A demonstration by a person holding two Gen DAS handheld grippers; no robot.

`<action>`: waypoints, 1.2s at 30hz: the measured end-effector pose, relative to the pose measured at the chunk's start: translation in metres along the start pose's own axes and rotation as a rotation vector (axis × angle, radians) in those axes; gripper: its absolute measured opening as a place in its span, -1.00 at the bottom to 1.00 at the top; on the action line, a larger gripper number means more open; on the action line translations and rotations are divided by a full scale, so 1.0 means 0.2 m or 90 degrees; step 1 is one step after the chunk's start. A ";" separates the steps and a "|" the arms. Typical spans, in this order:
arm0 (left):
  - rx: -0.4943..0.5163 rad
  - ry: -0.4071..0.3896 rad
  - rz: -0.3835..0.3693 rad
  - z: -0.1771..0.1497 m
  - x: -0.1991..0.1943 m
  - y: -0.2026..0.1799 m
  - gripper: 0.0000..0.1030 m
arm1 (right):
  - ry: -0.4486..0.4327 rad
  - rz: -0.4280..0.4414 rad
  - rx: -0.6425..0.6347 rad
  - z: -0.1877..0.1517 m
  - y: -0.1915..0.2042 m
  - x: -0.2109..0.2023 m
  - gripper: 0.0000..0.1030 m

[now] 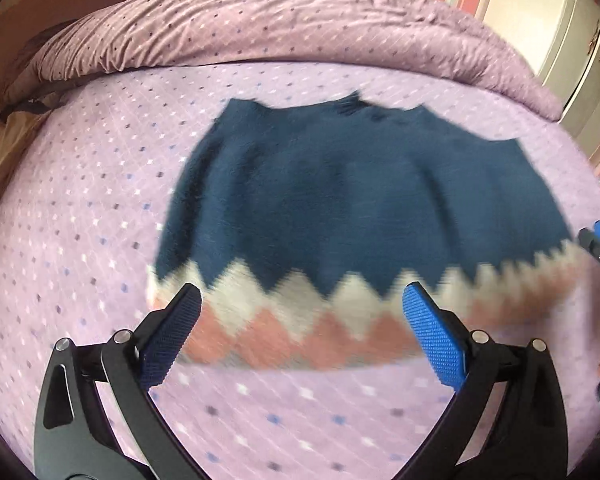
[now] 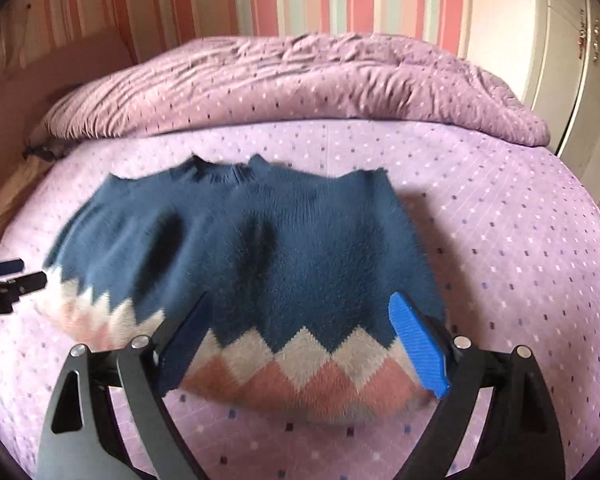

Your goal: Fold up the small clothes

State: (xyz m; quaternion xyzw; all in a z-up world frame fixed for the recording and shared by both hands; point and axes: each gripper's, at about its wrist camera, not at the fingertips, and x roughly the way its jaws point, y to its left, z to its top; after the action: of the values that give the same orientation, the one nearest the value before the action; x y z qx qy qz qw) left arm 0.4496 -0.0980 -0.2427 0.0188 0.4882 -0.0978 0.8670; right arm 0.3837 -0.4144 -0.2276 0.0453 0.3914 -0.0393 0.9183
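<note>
Item: knit sweater [image 2: 252, 256], navy, zigzag hem; flat on bedsheet [image 2: 480, 240], just below rumpled duvet [image 2: 300, 80]. Left gripper [image 1: 300, 320], right gripper [image 2: 300, 344]: jaws wide, empty, at hem. Sleeves apparently tucked; body fold outstanding.

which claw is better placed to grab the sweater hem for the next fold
Probably right. The right claw is open with the sweater hem's corner between its fingers. The left claw is also open but only frames the hem's middle, so both look usable.
</note>
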 end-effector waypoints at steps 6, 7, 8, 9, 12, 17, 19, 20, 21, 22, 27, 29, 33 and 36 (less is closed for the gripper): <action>0.013 0.006 -0.053 -0.03 0.03 -0.26 0.94 | 0.000 -0.004 0.075 -0.09 -0.10 -0.06 0.74; 0.017 0.014 -0.054 -0.04 0.06 -0.30 0.94 | 0.004 -0.006 0.097 -0.11 -0.13 -0.05 0.76; 0.016 0.018 -0.058 -0.05 0.08 -0.33 0.94 | 0.010 -0.006 0.117 -0.14 -0.16 -0.02 0.76; 0.014 0.018 -0.064 -0.05 0.12 -0.35 0.94 | 0.018 -0.008 0.135 -0.17 -0.18 0.00 0.76; 0.015 0.028 -0.053 -0.05 0.23 -0.37 0.94 | 0.026 -0.026 0.177 -0.25 -0.26 0.05 0.76; -0.040 0.063 -0.060 -0.05 0.37 -0.34 0.94 | 0.037 -0.046 0.197 -0.29 -0.33 0.11 0.76; -0.049 0.065 -0.052 -0.04 0.39 -0.35 0.94 | 0.036 -0.051 0.203 -0.30 -0.34 0.12 0.76; -0.046 0.065 -0.046 -0.03 0.40 -0.36 0.94 | 0.036 -0.053 0.209 -0.30 -0.35 0.12 0.76; -0.038 0.067 -0.039 -0.03 0.40 -0.38 0.94 | 0.037 -0.052 0.216 -0.30 -0.36 0.12 0.76; -0.027 0.070 -0.030 -0.02 0.41 -0.39 0.94 | 0.040 -0.049 0.231 -0.31 -0.38 0.13 0.76; 0.009 0.073 -0.010 -0.03 0.43 -0.42 0.94 | 0.072 -0.052 0.280 -0.38 -0.43 0.19 0.76; 0.017 0.071 -0.006 -0.03 0.43 -0.43 0.94 | 0.076 -0.052 0.304 -0.41 -0.45 0.21 0.76; 0.009 0.071 -0.011 -0.04 0.43 -0.42 0.94 | 0.079 -0.024 0.388 -0.49 -0.50 0.24 0.76; 0.021 0.071 -0.001 -0.05 0.45 -0.44 0.94 | 0.068 0.009 0.419 -0.51 -0.48 0.27 0.76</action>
State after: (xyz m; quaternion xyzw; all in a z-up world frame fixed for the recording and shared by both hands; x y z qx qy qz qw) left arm 0.4704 -0.1956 -0.3179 0.0379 0.5343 -0.1056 0.8378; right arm 0.3381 -0.5011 -0.3416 0.3445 0.4052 -0.1548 0.8326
